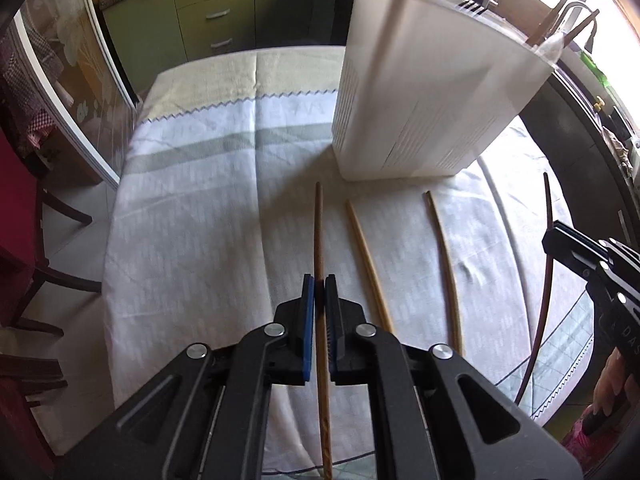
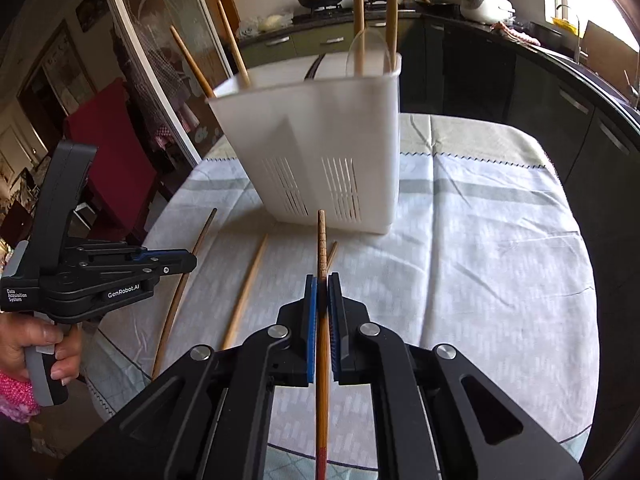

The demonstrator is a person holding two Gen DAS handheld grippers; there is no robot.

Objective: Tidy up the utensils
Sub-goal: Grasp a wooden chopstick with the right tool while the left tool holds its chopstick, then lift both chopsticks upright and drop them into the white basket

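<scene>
Left gripper [image 1: 319, 280] clamped on brown chopstick [image 1: 319, 232]; right gripper [image 2: 322, 280] clamped on second chopstick [image 2: 321, 240]. Both apparently lifted off tablecloth [image 1: 200, 220]. Loose chopsticks [image 1: 368, 256] lie before white holder [image 1: 420, 92].

We see daylight pouring from a window [image 2: 592, 4] at upper right, blown out to white glare in both views. The tablecloth [image 1: 200, 220] looks bright and slightly smeared by motion blur. Fisheye distortion bends the edges, and dark vignetting fills the corners.
</scene>
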